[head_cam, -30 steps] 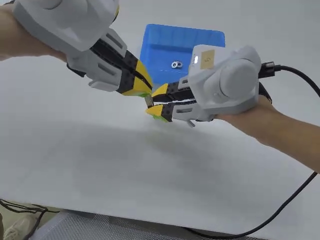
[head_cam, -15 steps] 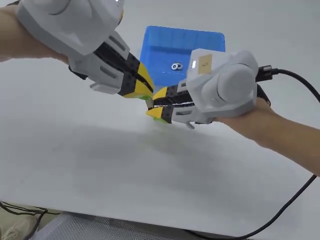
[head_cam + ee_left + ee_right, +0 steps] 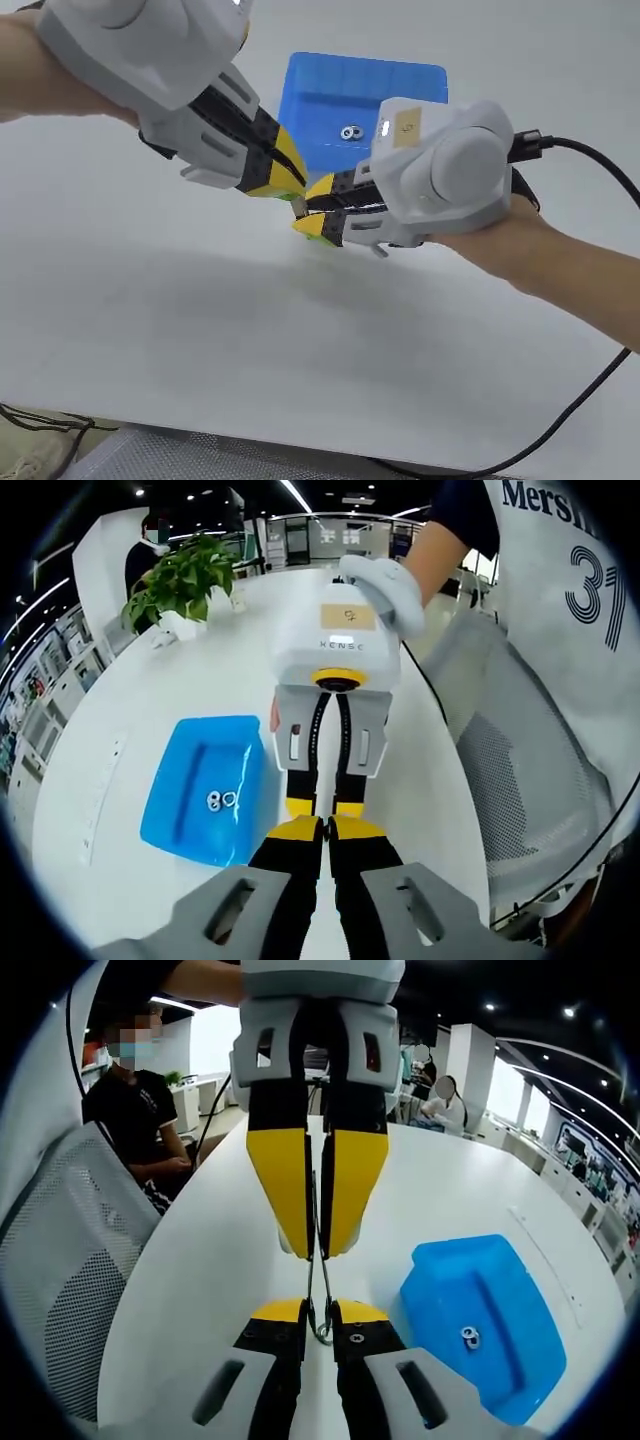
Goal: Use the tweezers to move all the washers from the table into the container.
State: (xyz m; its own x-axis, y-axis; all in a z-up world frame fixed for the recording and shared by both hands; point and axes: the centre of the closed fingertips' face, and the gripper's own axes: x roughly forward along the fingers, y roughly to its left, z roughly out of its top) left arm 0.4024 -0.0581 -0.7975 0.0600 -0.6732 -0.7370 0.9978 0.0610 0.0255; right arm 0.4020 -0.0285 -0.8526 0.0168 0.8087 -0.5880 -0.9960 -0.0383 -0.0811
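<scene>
**Left gripper** (image 3: 316, 1248): grey body, black jaws, yellow tips, seen at 12 o'clock in the right gripper view. The jaws are pressed together on slim metal tweezers (image 3: 317, 1275). These are seen as two thin bars in the slit between the yellow tips.

**Right gripper** (image 3: 320, 1316): same make, seen at 6 o'clock, tip to tip with the left gripper. The jaws are drawn close, with a narrow gap between them, and the tweezers' lower end is set in that gap. Whether it is squeezed cannot be told.

**Small metal ring** (image 3: 323, 1335): found at the tweezers' lower end, between the right jaws. It is too small to be told apart as a washer or as part of the tool.

**Tweezers, other views**: in the head view they are almost wholly hidden by the two pairs of tips. In the left gripper view they cannot be made out.

**Blue rectangular plastic container** (image 3: 430, 1290): placed at 4 o'clock of the jaws on the round white table (image 3: 200, 1260). In the head view it lies at 12 o'clock of the meeting tips, and its near edge is covered by both grippers.

**Two small metal washers** (image 3: 468, 1337): laid side by side, touching, on the container floor.

**Black cable** (image 3: 590, 160): attached at the right gripper's rear and cut off by the frame at 5 o'clock.

**Grey mesh chair** (image 3: 60, 1290): partly cut off at 9 o'clock, beside the table.
</scene>
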